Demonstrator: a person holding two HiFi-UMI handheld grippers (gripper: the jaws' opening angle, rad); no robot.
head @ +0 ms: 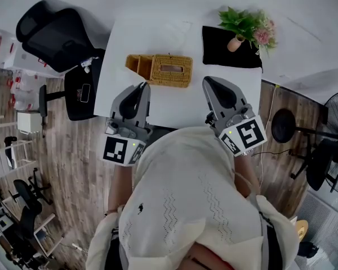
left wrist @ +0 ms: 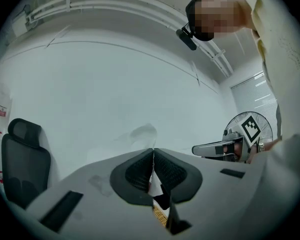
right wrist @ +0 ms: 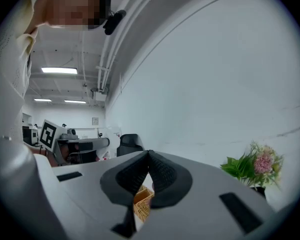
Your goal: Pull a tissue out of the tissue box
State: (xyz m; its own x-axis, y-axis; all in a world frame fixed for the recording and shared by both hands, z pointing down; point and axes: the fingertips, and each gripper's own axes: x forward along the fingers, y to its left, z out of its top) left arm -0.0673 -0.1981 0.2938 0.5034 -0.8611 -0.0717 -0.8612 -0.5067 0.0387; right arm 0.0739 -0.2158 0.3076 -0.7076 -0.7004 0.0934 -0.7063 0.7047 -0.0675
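Head view first: the woven tissue box (head: 179, 79) sits mid-tabletop (head: 158, 108), with its oval slot (head: 170, 69) facing up. No tissue shows poking out from here. The left claw (head: 142, 86) and right claw (head: 207, 81) hover just short of the box, one on each side, touching nothing. A black cloth (head: 222, 52) with a potted plant (head: 245, 30) lies off to the right.

Left gripper view: jaws pressed together, nothing between them, and a sliver of wicker shows below.

Right gripper view: these jaws are closed and empty too, with the box's corner peeking underneath.

A tissue should be feather-light, limp and quick to tear, so I'd pinch the raised fold at the slot and draw straight up. The wicker box looks light enough to lift along, so it probably needs steadying.
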